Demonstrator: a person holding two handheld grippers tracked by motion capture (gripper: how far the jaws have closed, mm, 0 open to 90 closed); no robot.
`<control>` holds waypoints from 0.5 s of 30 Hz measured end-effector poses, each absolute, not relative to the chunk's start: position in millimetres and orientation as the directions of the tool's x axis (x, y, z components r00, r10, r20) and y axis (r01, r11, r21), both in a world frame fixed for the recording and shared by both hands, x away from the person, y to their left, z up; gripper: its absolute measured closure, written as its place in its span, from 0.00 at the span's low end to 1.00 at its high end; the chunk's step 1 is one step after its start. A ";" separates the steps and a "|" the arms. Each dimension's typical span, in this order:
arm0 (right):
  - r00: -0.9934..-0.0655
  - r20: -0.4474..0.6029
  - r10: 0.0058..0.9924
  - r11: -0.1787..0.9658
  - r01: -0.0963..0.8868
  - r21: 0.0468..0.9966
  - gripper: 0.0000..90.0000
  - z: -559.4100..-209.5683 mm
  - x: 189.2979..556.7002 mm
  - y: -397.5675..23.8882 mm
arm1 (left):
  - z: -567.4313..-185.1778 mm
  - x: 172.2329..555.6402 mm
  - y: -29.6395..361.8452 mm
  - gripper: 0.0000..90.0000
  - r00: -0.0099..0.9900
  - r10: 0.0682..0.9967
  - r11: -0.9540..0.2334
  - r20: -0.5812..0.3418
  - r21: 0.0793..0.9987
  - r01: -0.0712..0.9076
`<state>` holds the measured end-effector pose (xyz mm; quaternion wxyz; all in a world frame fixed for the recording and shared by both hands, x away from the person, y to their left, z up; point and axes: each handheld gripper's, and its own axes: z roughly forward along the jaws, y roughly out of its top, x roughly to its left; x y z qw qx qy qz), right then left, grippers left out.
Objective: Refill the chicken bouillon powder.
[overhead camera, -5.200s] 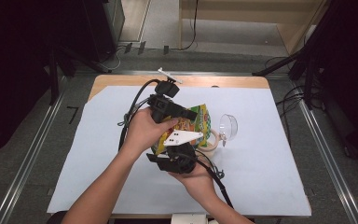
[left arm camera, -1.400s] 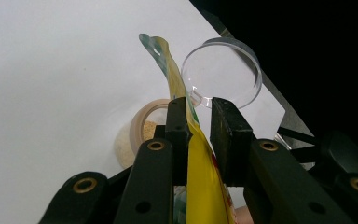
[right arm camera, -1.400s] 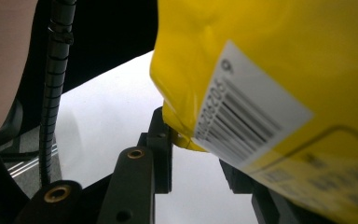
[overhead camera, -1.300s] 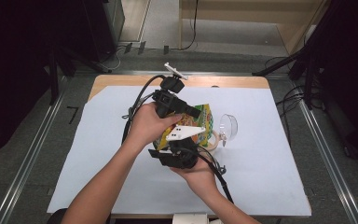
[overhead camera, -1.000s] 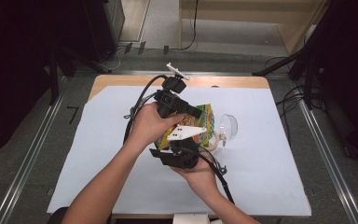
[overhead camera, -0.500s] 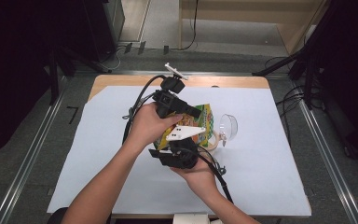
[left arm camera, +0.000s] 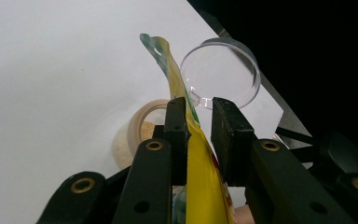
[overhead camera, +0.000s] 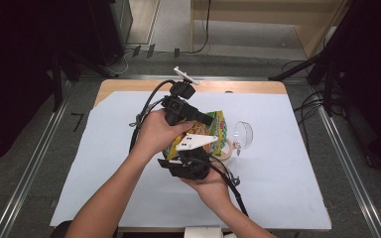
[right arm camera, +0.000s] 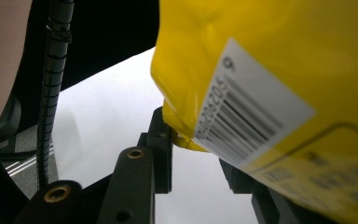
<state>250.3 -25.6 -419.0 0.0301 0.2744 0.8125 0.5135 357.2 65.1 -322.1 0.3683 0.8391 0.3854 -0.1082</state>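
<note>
Both grippers work on one yellow snack bag [overhead camera: 217,130], held up off the table near the middle of the white sheet [overhead camera: 297,188], slightly toward the far edge.

Left gripper [overhead camera: 206,119]: comes in from the far-left side, pointing toward the right edge. In the left gripper view the bag's thin upper edge [left arm camera: 193,154] runs between the two black jaws. The left jaw lies against the film; a narrow gap shows on the right jaw's side. The jaws stand close together around the edge, and I read this as a grasp on the bag, though full pad contact on both sides cannot be confirmed.

Right gripper [overhead camera: 188,166]: sits below the bag on the near side, cupped in the right hand [overhead camera: 213,186]. In the right gripper view the bag's lower corner [right arm camera: 186,135] drops between the jaws, touching the left jaw's tip; the barcode label [right arm camera: 256,116] hangs in front of the right jaw and hides it. Whether this gripper is clenched on the corner cannot be told.

Other items on the sheet: a clear plastic cup [overhead camera: 243,135] on its side just right of the bag, mouth toward the right edge; a beige ring-shaped container [left arm camera: 144,128] beside it, partly hidden behind the bag, with pale crumbs inside and a pale lump [left arm camera: 120,149] at its side.
</note>
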 end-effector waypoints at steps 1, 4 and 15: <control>-0.847 0.233 0.477 0.322 0.415 0.851 0.77 -419.2 250.3 -25.7 | -322.1 357.1 65.2 0.85 0.683 0.566 -0.434 -0.463 0.536 0.724; -0.849 0.227 0.478 0.324 0.410 0.853 0.77 -419.9 250.3 -25.7 | -322.5 357.1 65.3 0.85 0.682 0.566 -0.434 -0.463 0.535 0.725; -0.849 0.236 0.473 0.321 0.416 0.851 0.77 -417.5 250.4 -25.7 | -321.5 358.7 68.2 0.85 0.675 0.558 -0.416 -0.483 0.541 0.731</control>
